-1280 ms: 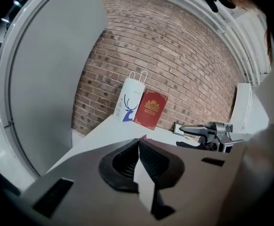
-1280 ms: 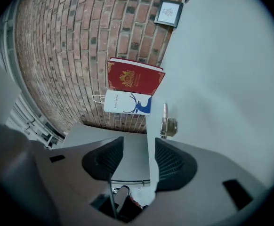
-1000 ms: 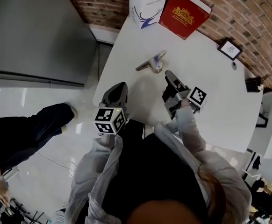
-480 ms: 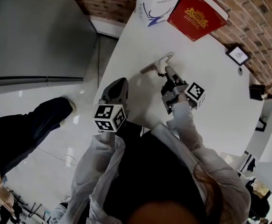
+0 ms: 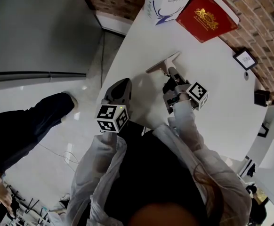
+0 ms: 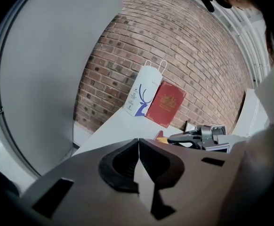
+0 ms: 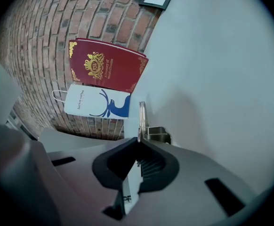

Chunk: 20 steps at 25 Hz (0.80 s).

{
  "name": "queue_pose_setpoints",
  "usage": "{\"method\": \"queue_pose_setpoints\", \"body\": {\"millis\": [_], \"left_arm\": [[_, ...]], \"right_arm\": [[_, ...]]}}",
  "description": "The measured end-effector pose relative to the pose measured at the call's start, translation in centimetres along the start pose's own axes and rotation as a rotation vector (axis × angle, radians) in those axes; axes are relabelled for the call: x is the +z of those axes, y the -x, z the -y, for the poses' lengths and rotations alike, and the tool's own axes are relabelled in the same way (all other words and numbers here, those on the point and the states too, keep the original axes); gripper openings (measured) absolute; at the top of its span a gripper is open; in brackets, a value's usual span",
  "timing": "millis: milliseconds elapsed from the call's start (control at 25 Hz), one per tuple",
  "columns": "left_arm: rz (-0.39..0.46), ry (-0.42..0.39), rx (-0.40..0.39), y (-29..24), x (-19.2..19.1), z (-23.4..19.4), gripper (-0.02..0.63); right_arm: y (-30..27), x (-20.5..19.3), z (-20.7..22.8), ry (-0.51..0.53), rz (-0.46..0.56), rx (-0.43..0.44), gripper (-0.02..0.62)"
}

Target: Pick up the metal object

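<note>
Metal object (image 5: pixel 164 64) sits on the white tabletop (image 5: pixel 221 93), near the red book (image 5: pixel 206 15) and paper bag (image 5: pixel 167 1). The right tool (image 5: pixel 171 72) is closing, jaws pinched on its thin plate. The left tool (image 5: pixel 123 84) hangs at the tabletop's edge, jaws together, empty.

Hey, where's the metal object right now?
In the head view the metal object sits on the white table, nearer the person than the red book, its near edge pinched in the shut right hand-held gripper.
</note>
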<state>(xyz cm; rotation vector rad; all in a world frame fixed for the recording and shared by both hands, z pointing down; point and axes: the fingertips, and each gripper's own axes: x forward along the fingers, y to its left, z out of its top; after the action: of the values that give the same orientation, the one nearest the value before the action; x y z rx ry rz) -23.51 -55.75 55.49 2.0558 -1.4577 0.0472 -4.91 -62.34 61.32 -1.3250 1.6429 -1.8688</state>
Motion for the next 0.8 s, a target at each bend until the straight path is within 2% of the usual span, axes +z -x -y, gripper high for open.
{"method": "queue_pose_setpoints", "body": {"millis": [200,440,800], "left_arm": [[0.009,-0.001,0.003,0.8,-0.3,0.4,0.017],[0.044,-0.022,-0.006,2.3,0.0,1.6,0.017],[0.112,-0.039,0.017,6.8,-0.3,3.6,0.017]], "right_arm": [[0.4,-0.6,-0.8,0.039,-0.026,0.024,0.011],[2.2,-0.7,-3.0,0.066,-0.032,0.118,0.011],[7.6,-1.6,-5.4,0.135,-0.021,0.209,0.011]]}}
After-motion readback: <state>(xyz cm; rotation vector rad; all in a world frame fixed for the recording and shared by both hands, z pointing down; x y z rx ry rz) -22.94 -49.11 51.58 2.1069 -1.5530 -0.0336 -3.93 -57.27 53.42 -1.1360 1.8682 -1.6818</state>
